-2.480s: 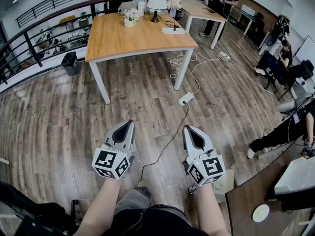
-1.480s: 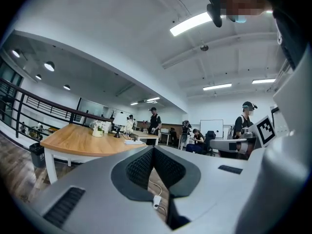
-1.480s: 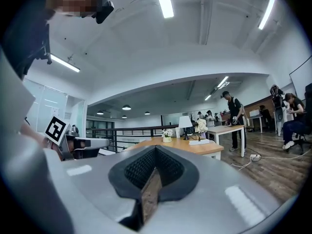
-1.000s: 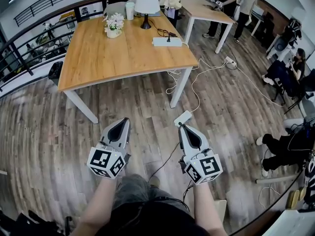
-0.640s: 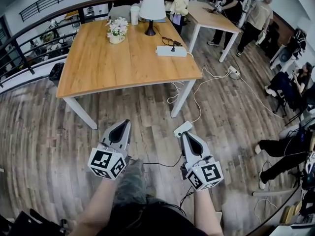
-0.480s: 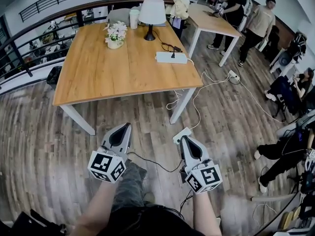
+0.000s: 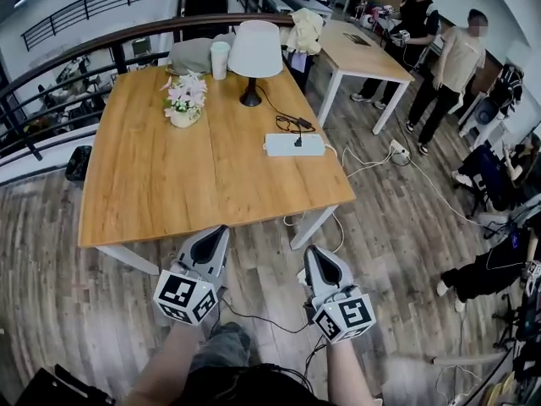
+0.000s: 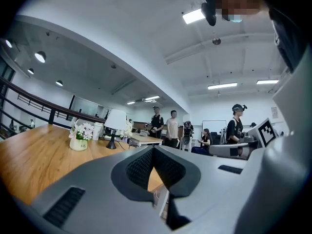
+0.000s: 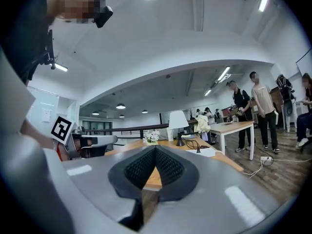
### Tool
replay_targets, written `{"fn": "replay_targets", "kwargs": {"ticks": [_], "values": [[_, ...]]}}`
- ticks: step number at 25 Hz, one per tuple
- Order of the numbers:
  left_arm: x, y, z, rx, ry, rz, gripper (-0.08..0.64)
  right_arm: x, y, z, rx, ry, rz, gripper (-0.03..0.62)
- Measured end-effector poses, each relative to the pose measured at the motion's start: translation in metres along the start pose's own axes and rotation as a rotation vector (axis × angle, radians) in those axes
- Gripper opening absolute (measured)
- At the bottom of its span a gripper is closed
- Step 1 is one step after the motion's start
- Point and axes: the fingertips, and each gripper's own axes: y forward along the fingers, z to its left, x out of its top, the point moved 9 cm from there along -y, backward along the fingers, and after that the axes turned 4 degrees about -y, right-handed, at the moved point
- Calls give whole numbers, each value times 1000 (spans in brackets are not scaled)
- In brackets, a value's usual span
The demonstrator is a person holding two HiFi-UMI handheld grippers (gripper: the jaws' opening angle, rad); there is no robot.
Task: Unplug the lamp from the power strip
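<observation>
Head view: a rectangular counter (image 7: 169, 184) of smooth, warm-toned wood on white square legs stands on a grey-brown plank floor (image 7: 397, 235). Toward its far edge is the lamp (image 7: 254, 57), with a white tapered shade and a dark round foot. Its thin black cord (image 7: 283, 118) loops to the power strip (image 7: 294, 145), a flat white oblong near the counter's right edge, where a dark plug (image 7: 297, 140) stands in a socket. Left of the lamp are a white cup (image 7: 220, 59) and a small pot of pale flowers (image 7: 183, 104). The left gripper (image 7: 221, 229) and right gripper (image 7: 309, 250), smooth grey shells each bearing a black-and-white marker cube, are held side by side at the counter's near edge, well apart from the strip. In both gripper views the black, finely ribbed jaws meet at their tips with nothing between them
</observation>
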Motion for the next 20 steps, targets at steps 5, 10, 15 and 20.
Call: {"fn": "replay_targets", "kwargs": {"ticks": [5, 10, 15, 20], "values": [[15, 44, 38, -45, -7, -2, -3, 2, 51, -14, -43, 0, -9, 8], [14, 76, 62, -96, -13, 3, -3, 0, 82, -22, -82, -5, -9, 8], [16, 100, 69, -124, -39, 13, -3, 7, 94, -31, -97, -16, 21, 9], [9, 125, 71, -129, -47, 23, -3, -3, 108, -58, -113, 7, 34, 8]]}}
